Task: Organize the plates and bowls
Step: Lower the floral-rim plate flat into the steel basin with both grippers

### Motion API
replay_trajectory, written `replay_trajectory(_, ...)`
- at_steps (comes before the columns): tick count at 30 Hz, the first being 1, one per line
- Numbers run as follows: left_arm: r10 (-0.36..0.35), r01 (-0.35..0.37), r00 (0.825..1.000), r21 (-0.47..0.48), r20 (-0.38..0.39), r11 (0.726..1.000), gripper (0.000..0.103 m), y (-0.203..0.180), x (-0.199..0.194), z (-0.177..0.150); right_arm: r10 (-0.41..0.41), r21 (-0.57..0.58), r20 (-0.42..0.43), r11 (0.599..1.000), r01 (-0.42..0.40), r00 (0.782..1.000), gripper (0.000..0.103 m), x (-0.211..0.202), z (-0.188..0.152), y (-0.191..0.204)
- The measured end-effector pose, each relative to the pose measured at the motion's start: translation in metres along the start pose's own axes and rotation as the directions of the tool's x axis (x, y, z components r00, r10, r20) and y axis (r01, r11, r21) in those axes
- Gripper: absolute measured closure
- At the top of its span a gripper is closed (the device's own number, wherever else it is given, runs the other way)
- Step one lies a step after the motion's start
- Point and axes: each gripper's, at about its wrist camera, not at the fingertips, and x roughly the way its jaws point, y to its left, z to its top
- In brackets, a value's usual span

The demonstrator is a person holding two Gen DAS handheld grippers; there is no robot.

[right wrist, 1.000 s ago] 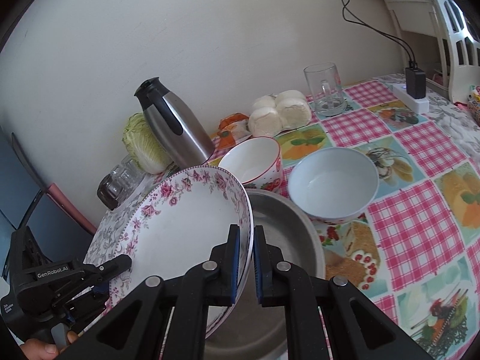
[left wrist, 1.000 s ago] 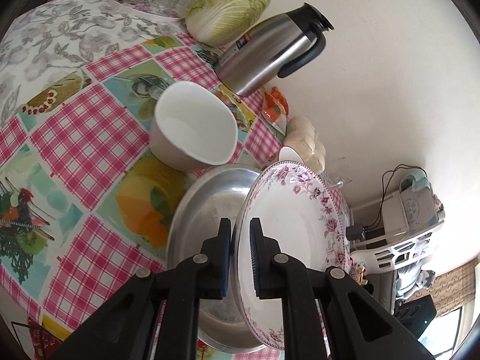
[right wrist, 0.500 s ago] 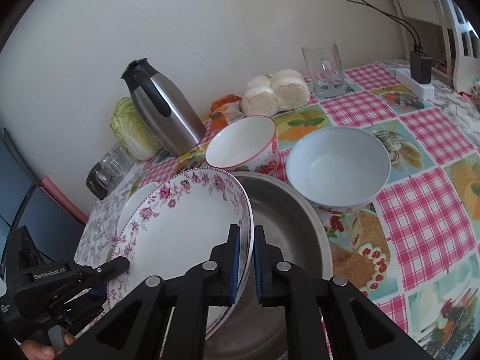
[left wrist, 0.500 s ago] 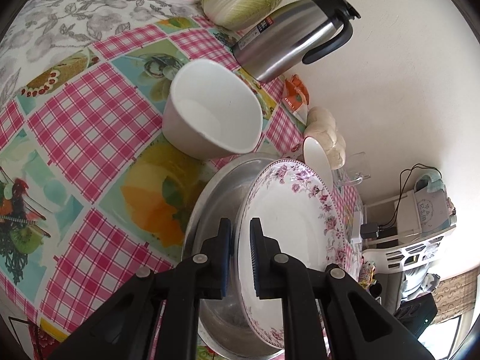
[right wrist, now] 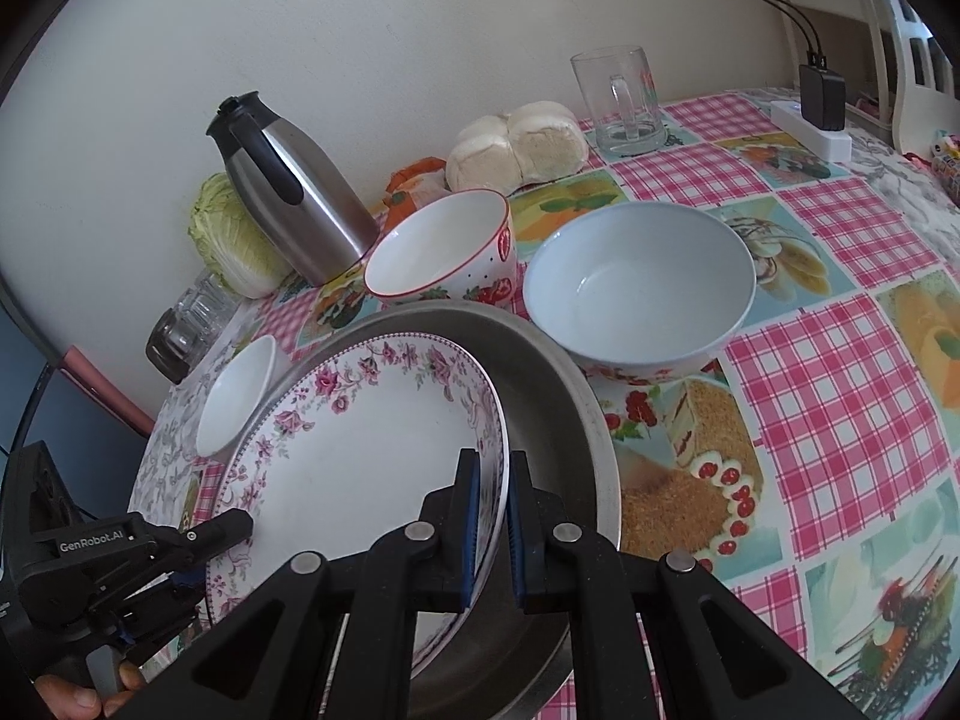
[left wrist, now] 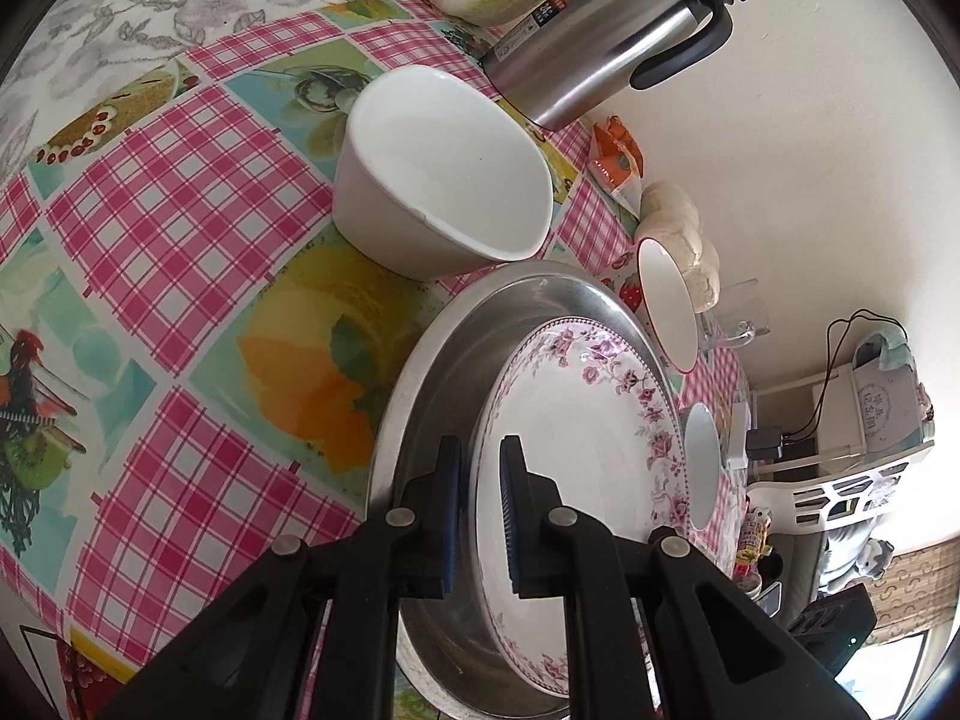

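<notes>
The checked tablecloth (right wrist: 840,372) spreads ahead of both tools. Directly below the fingers sits the steel pan (right wrist: 558,396), wide and shallow, and it looks to be the base chosen for the stack.

Inside its rim hangs the floral plate (right wrist: 360,444), tilted, its left edge higher than the right. The right gripper (right wrist: 493,516) pinches the plate's right rim between its blue pads, and the left gripper (left wrist: 480,510) pinches the opposite rim, jaws pressed together on the china. Two grips on opposite edges probably keep a broad, slippery plate from swinging as it goes down; whether its low edge touches the pan cannot be told.

Ahead and to the right of the right gripper stands the pale blue bowl (right wrist: 642,282), with the strawberry bowl (right wrist: 444,252) straight ahead just beyond the pan; both are close, likely next for stacking. The plain white bowl (left wrist: 444,180) stands ahead of the left gripper, just outside the pan's rim.
</notes>
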Motion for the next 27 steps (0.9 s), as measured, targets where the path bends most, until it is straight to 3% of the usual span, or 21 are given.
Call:
replay_trajectory(12,0.005,-0.005,1.0,-0.023,-0.005,1.0,0.092,0.002,0.005,0.0,-0.009,0.001,-0.015,1.0,0.009,1.0,0.094,0.003,-0.001,-0.001)
replay_trajectory(27,0.082,-0.082,0.997,0.028,0.002,0.996,0.089,-0.007,0.008,-0.001,-0.086,-0.08,-0.043,0.993,0.082,0.995,0.091,0.006,-0.001,0.008)
